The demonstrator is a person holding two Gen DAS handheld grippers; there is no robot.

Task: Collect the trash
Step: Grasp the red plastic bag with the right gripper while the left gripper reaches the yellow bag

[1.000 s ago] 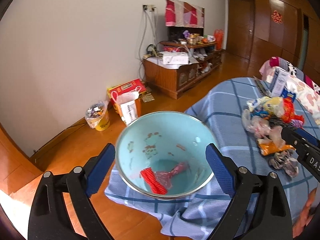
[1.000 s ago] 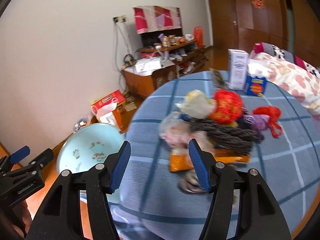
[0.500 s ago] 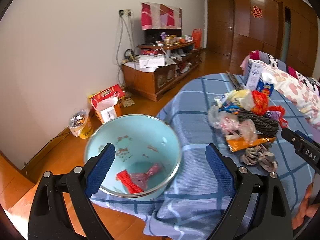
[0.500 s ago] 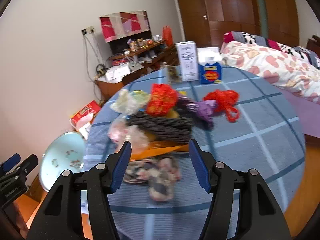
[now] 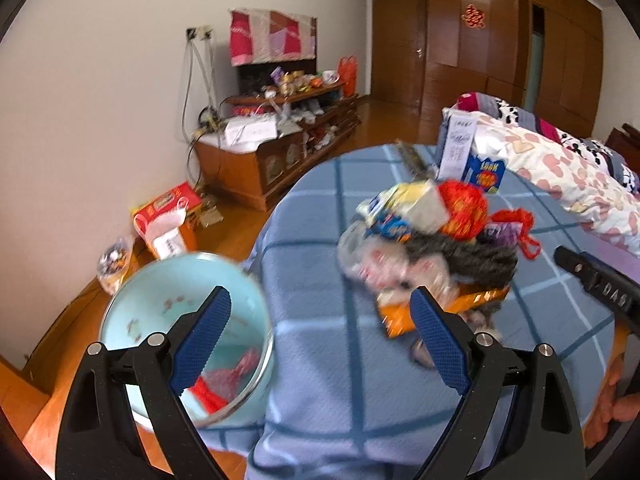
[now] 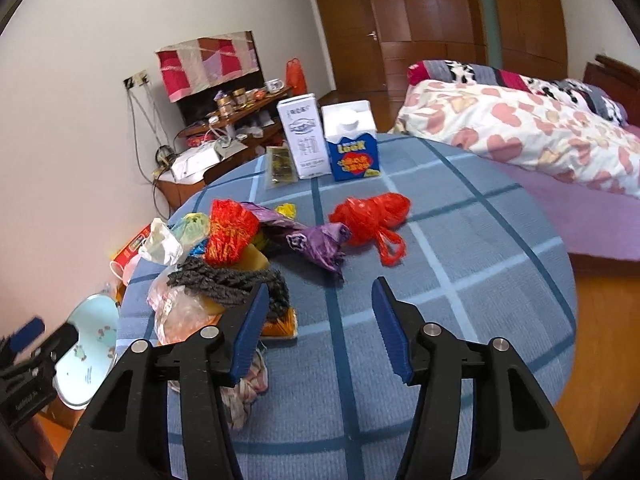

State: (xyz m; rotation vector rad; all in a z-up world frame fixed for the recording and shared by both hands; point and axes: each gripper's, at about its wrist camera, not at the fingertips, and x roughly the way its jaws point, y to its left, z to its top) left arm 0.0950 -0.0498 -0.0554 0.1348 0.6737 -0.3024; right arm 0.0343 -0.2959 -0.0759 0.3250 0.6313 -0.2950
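A heap of trash (image 6: pixel 240 264) lies on the round table with a blue checked cloth (image 6: pixel 460 280): a red mesh bag, a purple wrapper (image 6: pixel 316 240), a dark knitted strip, an orange packet and clear bags. A knotted red plastic bag (image 6: pixel 372 212) lies apart to its right. My right gripper (image 6: pixel 320 292) hovers over the cloth just right of the heap. Its jaws are closing with nothing between them. My left gripper (image 5: pixel 320 312) stands open and empty over the table's left edge. A teal bowl (image 5: pixel 160 312) behind its left finger holds red and pink wrappers (image 5: pixel 216 388).
A white carton (image 6: pixel 302 136) and a blue carton (image 6: pixel 352 148) stand at the table's far side. A bed with a heart-print quilt (image 6: pixel 520 128) lies to the right. A cluttered wooden cabinet (image 5: pixel 272 160) and bags on the floor (image 5: pixel 168 224) line the wall.
Both views have swung right. The bowl slid from between the left fingers to their left, and the heap moved left of the right gripper. The right jaws are narrower.
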